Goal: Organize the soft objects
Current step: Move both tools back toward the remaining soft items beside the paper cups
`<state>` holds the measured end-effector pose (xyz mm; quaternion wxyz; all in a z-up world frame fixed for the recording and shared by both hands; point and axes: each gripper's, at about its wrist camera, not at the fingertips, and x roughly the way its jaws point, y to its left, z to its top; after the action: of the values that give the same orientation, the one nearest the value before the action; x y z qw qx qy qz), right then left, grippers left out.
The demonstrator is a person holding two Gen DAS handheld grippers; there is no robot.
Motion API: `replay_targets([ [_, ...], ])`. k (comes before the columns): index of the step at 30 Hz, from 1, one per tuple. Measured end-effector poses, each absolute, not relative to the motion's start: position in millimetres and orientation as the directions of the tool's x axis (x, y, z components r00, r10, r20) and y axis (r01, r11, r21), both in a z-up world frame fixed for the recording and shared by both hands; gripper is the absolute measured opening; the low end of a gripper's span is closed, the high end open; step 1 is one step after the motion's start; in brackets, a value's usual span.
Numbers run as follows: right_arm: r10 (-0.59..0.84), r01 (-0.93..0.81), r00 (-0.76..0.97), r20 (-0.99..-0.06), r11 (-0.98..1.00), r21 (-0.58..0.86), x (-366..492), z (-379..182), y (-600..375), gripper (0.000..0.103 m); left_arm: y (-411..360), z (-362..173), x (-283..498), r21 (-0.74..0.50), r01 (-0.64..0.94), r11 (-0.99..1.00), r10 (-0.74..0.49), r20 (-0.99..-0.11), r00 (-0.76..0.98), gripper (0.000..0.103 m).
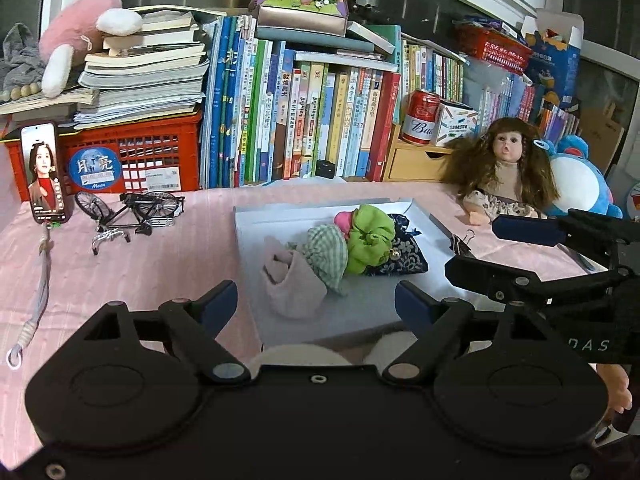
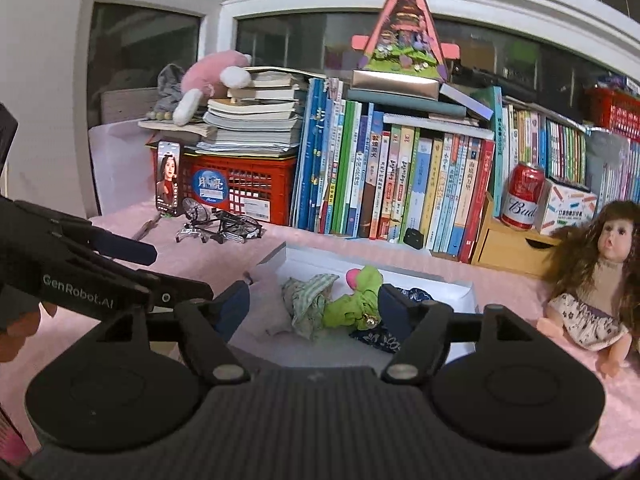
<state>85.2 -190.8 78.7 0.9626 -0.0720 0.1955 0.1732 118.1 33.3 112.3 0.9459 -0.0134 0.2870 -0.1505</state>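
We find both claws, left (image 1: 316,304) and right (image 2: 314,304), released and empty; soft cloth pieces (image 1: 344,248) fill the shallow white tray (image 1: 360,320); sorting appears near complete.

A phone (image 1: 45,172) leans against a red crate (image 1: 132,152) stacked with books, a toy bicycle (image 1: 132,210) just in front. Farther right, a red can (image 1: 420,117) stands on a wooden drawer box (image 1: 412,162) near a long-haired doll (image 1: 502,168).
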Motion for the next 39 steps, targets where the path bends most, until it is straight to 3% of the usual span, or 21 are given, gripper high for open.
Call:
replay_targets([
  [12,0.345,-0.408,0.855,-0.387,0.908,-0.092,45,62,-182,0.084,51,101,62,-0.073,0.238,0.969,-0.242,-0.494,0.835,0.088],
  [33,0.37,-0.466,0.811,-0.453,0.877,-0.119,13,5,-153,0.085,88,38,18,-0.088,0.066,0.994,-0.104,-0.554,0.826,0.093],
  [39,0.365,-0.45,0.808,-0.462,0.889,-0.085,12,-14,-148,0.085,89,16,17,-0.048,-0.021,0.999,-0.008,-0.543,0.84,0.093],
])
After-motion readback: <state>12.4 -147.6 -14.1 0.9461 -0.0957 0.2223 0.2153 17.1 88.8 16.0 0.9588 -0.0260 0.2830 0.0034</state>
